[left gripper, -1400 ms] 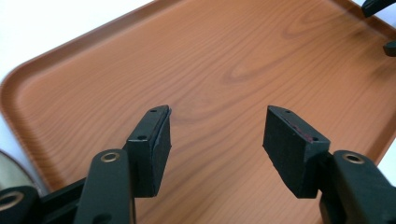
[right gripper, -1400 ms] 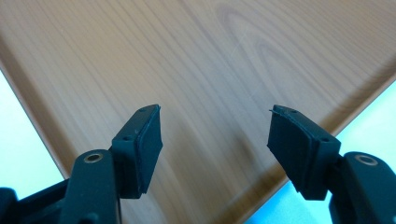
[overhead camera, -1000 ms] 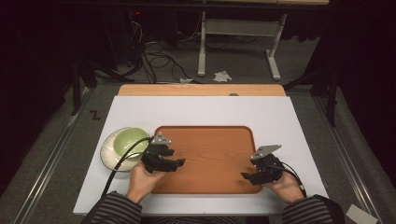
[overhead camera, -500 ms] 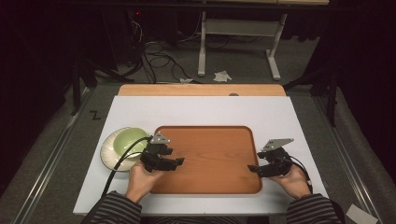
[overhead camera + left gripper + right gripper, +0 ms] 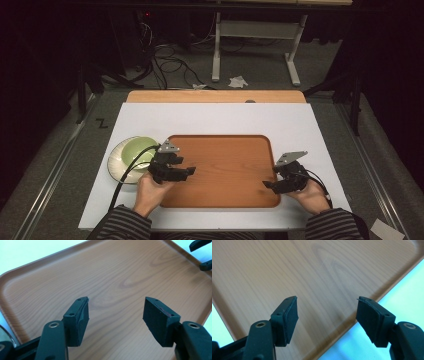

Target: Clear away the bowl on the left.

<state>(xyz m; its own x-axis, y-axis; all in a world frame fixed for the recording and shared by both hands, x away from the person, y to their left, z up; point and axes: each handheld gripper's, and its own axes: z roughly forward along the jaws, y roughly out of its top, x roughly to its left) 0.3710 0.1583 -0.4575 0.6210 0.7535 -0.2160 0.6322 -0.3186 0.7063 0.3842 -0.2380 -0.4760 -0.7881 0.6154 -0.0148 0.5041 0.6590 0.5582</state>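
Two hand-held grippers flank the wooden tray [image 5: 222,170]. The right hand-held gripper [image 5: 270,186] has swung back in over the tray's right edge, jaws apart and empty; the left hand-held gripper [image 5: 189,171], also open and empty, stays over its left side. Likely both are lining up to grasp the tray on the bench [image 5: 215,117].
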